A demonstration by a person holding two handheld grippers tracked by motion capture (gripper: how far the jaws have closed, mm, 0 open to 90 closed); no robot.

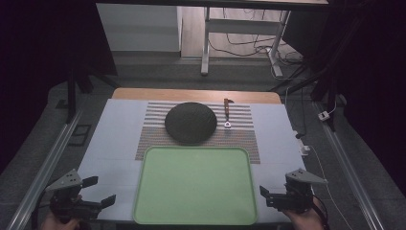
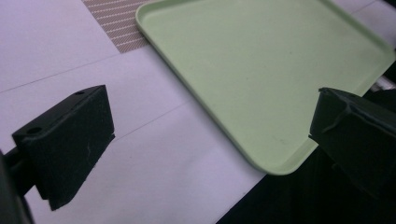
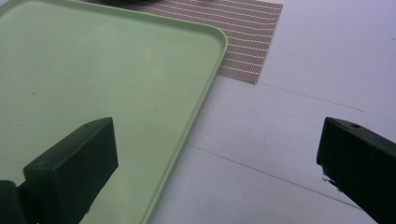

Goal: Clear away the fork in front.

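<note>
Your left gripper [image 1: 98,190] sits at the near left corner of the table [image 1: 110,143], jaws spread wide with nothing between them. In the left gripper view they frame the near left corner of the green tray [image 2: 261,70] and the white table cover beside it. Your right gripper [image 1: 268,195] sits at the near right corner, just off the tray's right rim, its jaws also wide and empty. In the right gripper view one jaw hangs over the tray [image 3: 93,79], the other over the bare cover.

The tray [image 1: 194,184] lies flat at the middle of the table's near edge, between your two grippers and touched by neither. Its far edge overlaps a striped mat [image 1: 151,136]. On that mat, toward the far edge, rests a dark round dish [image 1: 190,122], possibly a plate, though the light is too dim to be sure. Just right of it lies a small brown-handled utensil [image 1: 227,112], pointing away from you.
</note>
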